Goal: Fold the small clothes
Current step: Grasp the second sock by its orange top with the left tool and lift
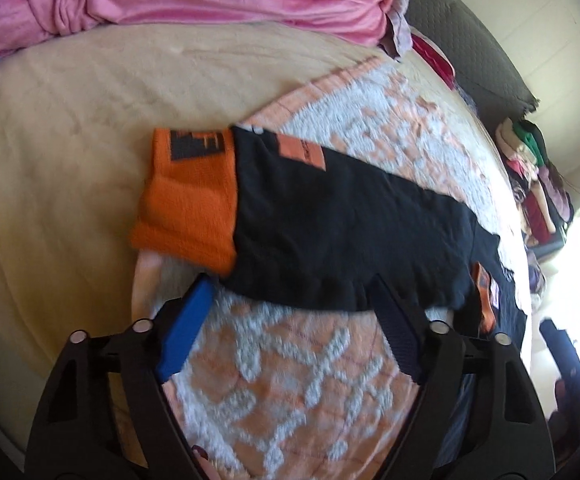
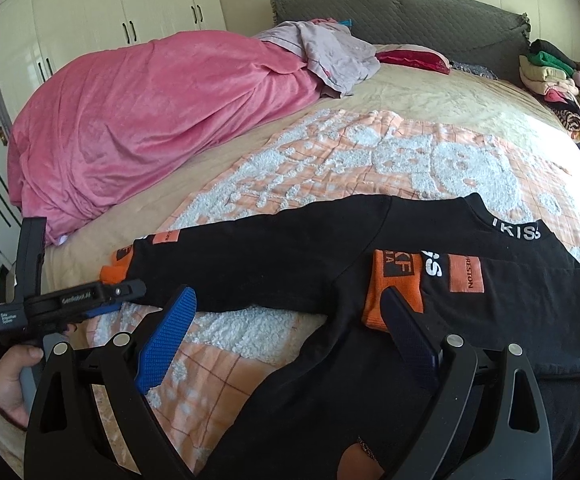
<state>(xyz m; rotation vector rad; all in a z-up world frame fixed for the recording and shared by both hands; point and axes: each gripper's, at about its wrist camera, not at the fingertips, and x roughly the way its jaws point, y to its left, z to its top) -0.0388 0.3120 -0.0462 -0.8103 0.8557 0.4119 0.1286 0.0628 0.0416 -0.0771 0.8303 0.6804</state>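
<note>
The left gripper has its jaws spread wide, nothing between its blue pads. The right gripper is likewise spread wide, its jaws apart and holding nothing. From the right wrist view, the left gripper sits low at the left edge, pointing rightward, gripped around its handle by the person's left hand.

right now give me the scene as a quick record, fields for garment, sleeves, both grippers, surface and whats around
garment: black sweatshirt with orange cuffs, spread flat
left sleeve: stretched out sideways, orange cuff at its end
right sleeve: folded over the chest, cuff on the body
left gripper: open, at the outstretched sleeve's edge
right gripper: open, over the sweatshirt body
surface: orange and white blanket on a bed
around: pink blanket, stack of clothes
</note>
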